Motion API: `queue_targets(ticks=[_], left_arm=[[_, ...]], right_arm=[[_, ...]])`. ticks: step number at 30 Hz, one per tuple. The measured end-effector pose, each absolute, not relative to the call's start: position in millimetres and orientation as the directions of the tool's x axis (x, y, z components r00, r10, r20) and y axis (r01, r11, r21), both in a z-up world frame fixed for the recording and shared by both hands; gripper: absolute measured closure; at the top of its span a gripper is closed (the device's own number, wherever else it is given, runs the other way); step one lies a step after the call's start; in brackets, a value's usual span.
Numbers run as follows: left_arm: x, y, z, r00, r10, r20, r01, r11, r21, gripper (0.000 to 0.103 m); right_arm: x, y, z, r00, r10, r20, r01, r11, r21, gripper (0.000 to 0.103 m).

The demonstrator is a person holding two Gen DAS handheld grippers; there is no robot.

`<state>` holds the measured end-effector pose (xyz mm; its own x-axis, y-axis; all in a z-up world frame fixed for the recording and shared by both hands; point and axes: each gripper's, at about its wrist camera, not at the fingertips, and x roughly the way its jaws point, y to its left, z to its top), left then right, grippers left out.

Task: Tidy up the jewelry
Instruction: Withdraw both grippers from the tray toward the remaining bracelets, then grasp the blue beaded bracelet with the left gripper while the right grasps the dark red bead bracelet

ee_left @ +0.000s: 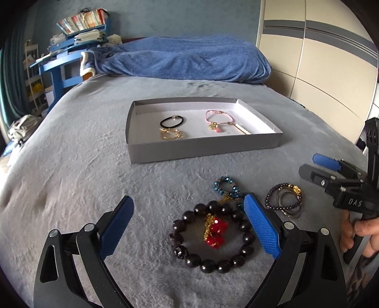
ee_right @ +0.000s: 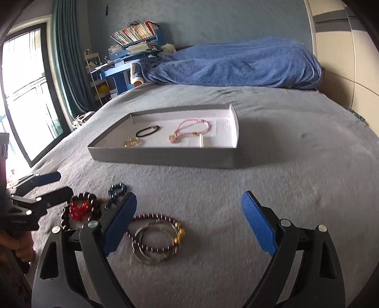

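Two grippers, both spread wide, gripping nothing | left gripper (ee_left: pixel 189 227) low in frame, straddling black bead bracelet (ee_left: pixel 212 237) | right gripper (ee_right: pixel 189 222) over thin bangles (ee_right: pixel 155 239), lower centre | tray (ee_left: pixel 203 147) mid-frame, holding pink bracelet (ee_left: pixel 214 119) and hair tie (ee_left: pixel 172 121)

Ahead of my claws stretched a grey plush bedspread (ee_right: pixel 284 165), with a rumpled blue blanket (ee_left: pixel 180 59) at its far end against a blue-grey wall (ee_right: pixel 225 21). Far left stood a blue desk (ee_left: pixel 59 68) stacked with books. Daylight came through a curtained window (ee_right: pixel 26 90); cream wardrobe doors (ee_left: pixel 319 59) lined the right.
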<state>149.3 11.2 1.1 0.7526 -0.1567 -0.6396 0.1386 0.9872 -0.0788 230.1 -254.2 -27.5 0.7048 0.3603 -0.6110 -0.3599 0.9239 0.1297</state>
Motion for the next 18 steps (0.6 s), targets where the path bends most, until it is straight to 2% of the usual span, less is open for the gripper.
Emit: queue_targets(ticks=[7,10,13,15,18], left_arm=[[164.7,-13.9,3.3,0.728,-0.197,-0.656,0.211,0.976,-0.059,0.011],[178.7,-31.5,0.9,0.706,-0.190,-0.682,0.238,0.971,-0.024,0.015],[193.4,-43.6,-6.0,0.669,-0.172,-0.723,0.248,0.969,0.000,0.028],[204.9,-50.0,-13.3,0.627,-0.152,-0.764,0.245,0.970,0.008,0.044],[216.4,-53.7,-22.3,0.581,-0.129,-0.803,0.233,0.972,0.012,0.049]], right_arm=[[229.9,-261.5,-28.6,0.710,0.357,-0.607,-0.335,0.929,0.155,0.014],[231.2,-265.7,-29.5,0.709,0.362,-0.606,-0.327,0.929,0.172,0.014],[231.8,-268.7,-30.0,0.708,0.366,-0.604,-0.319,0.929,0.188,0.013],[231.8,-270.8,-29.8,0.709,0.370,-0.601,-0.316,0.928,0.199,0.013],[232.3,-272.1,-30.2,0.706,0.373,-0.602,-0.312,0.927,0.209,0.013]])
